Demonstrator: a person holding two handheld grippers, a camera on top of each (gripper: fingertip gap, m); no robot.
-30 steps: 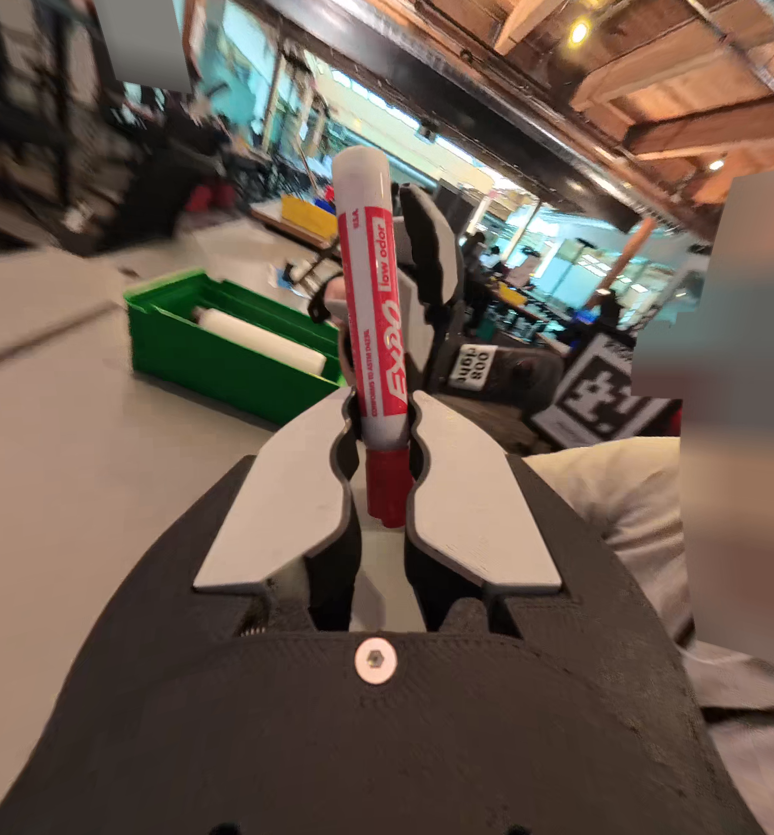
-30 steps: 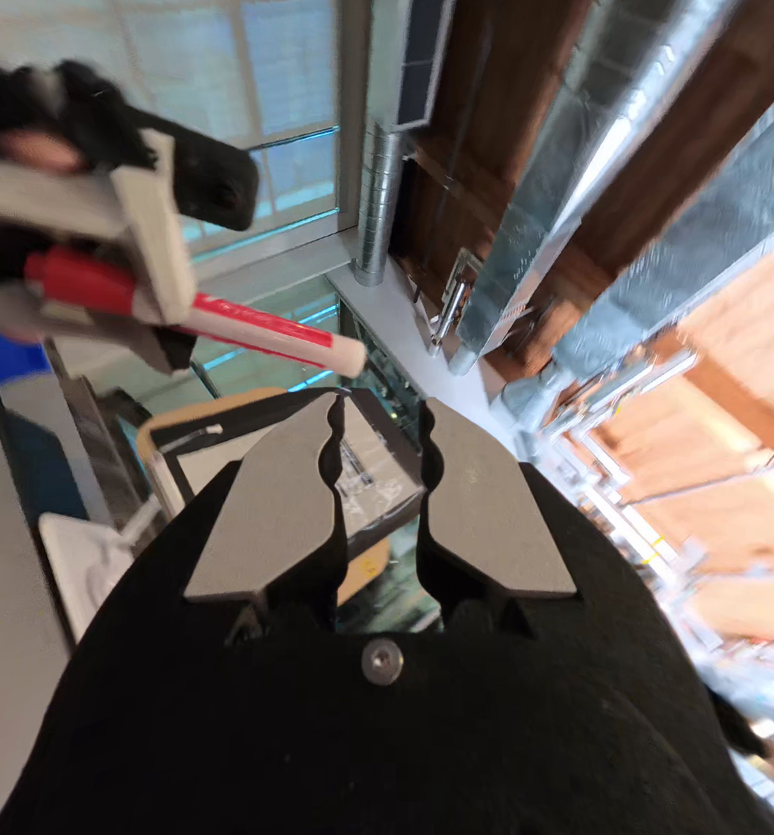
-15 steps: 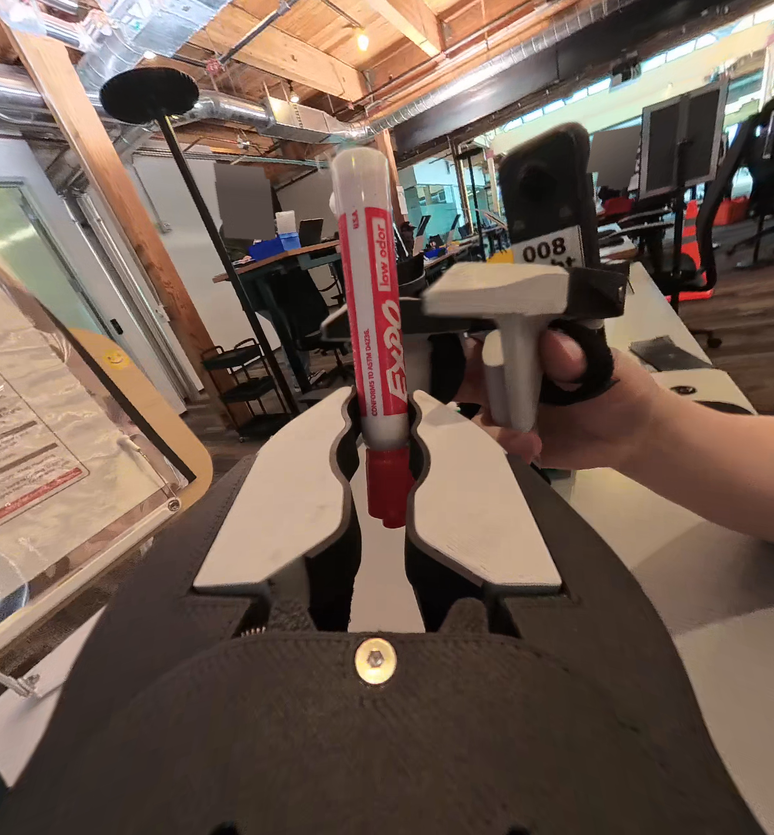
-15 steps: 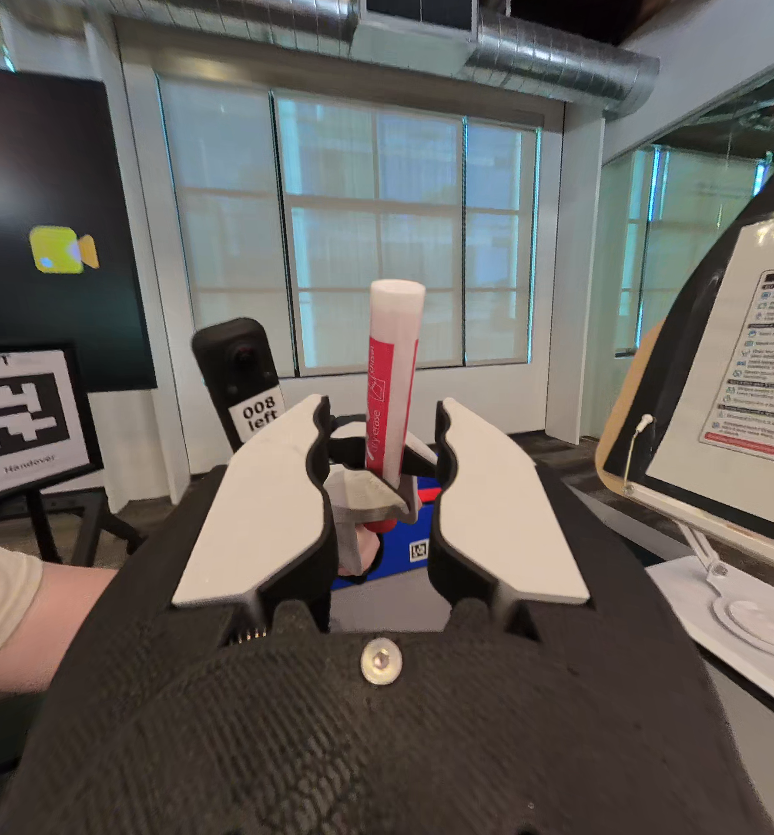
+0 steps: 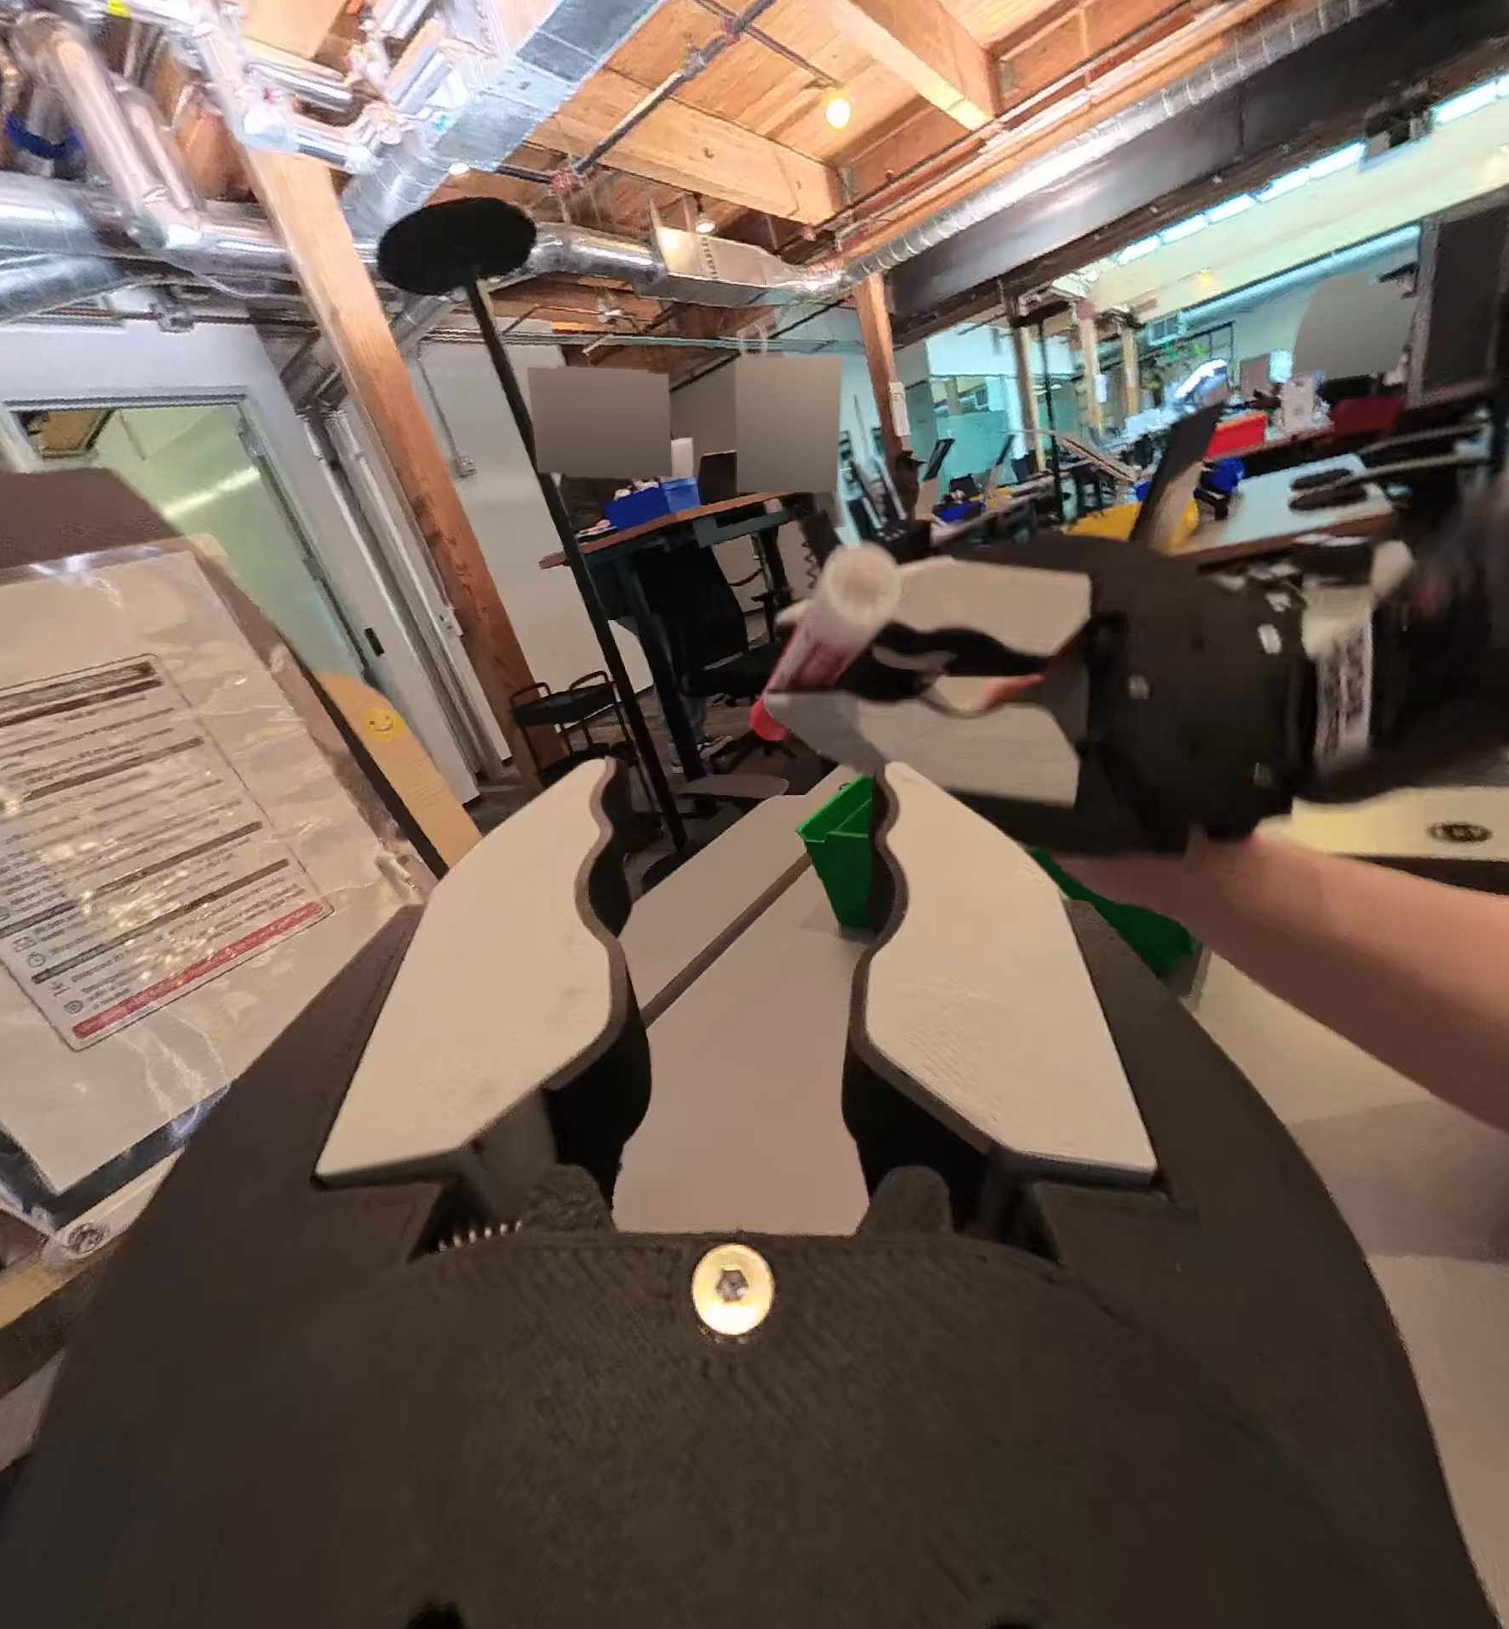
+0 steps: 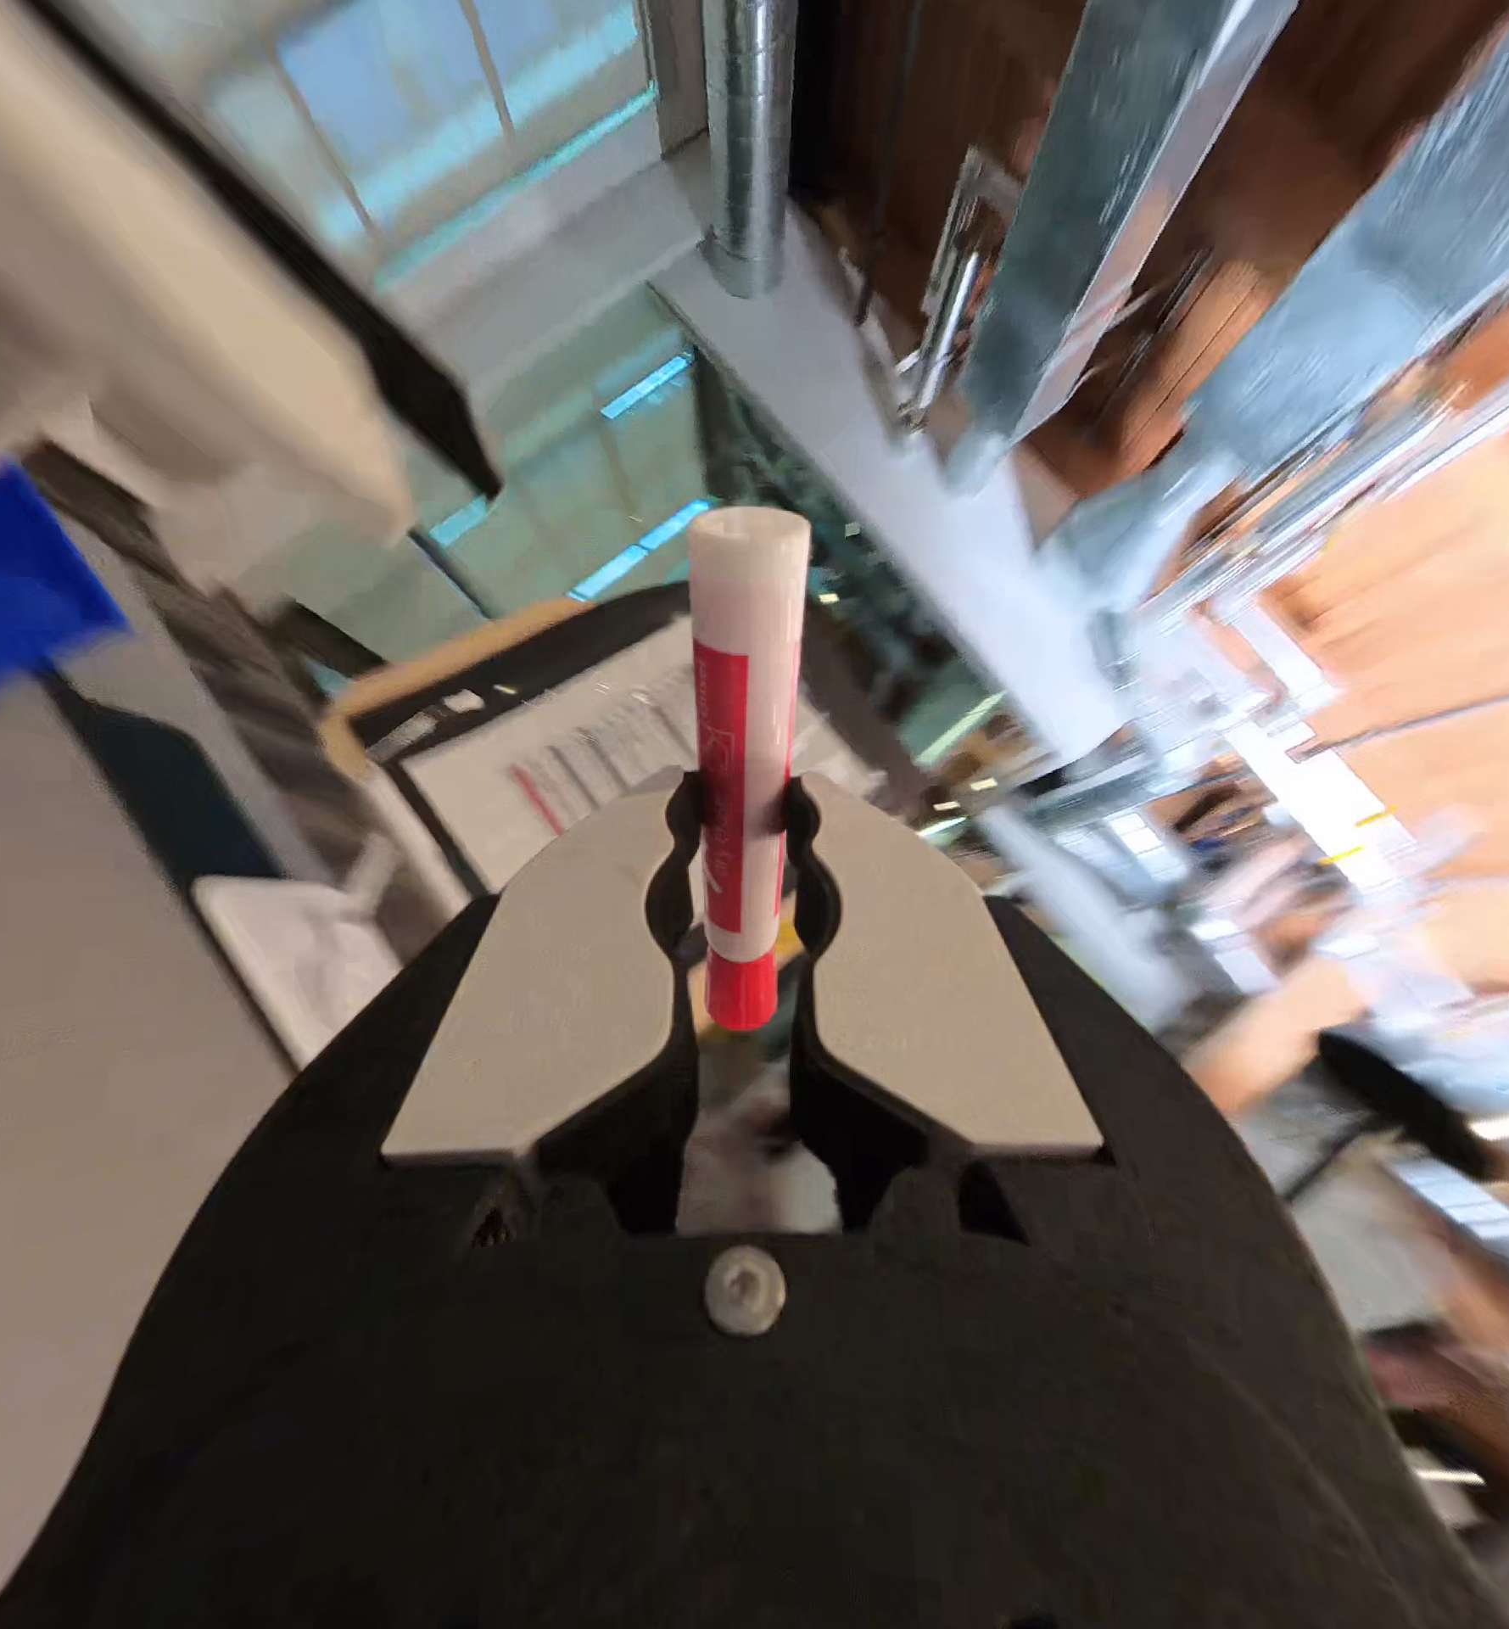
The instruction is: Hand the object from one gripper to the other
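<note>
Right wrist view shows the right gripper (image 6: 740,798) clamped on a red-and-white marker (image 6: 743,740), its grey fingers (image 6: 574,952) pinching the barrel near their tips; the white end points away from the camera and the red cap sits between the fingers. The surroundings there are smeared by motion blur. In the left wrist view the left gripper (image 5: 742,784) stands wide apart and holds nothing. The right gripper (image 5: 830,652), somewhat blurred, hangs above and to the right of it, well clear, with the marker (image 5: 825,635) in its grip and a person's forearm (image 5: 1350,961) behind it. Below lies a pale grey worktop (image 5: 733,1040) carrying a green bin (image 5: 843,846). A laminated sheet (image 5: 107,846) stands at the left, under wooden beams (image 5: 715,150) and metal ducts (image 5: 54,220).
</note>
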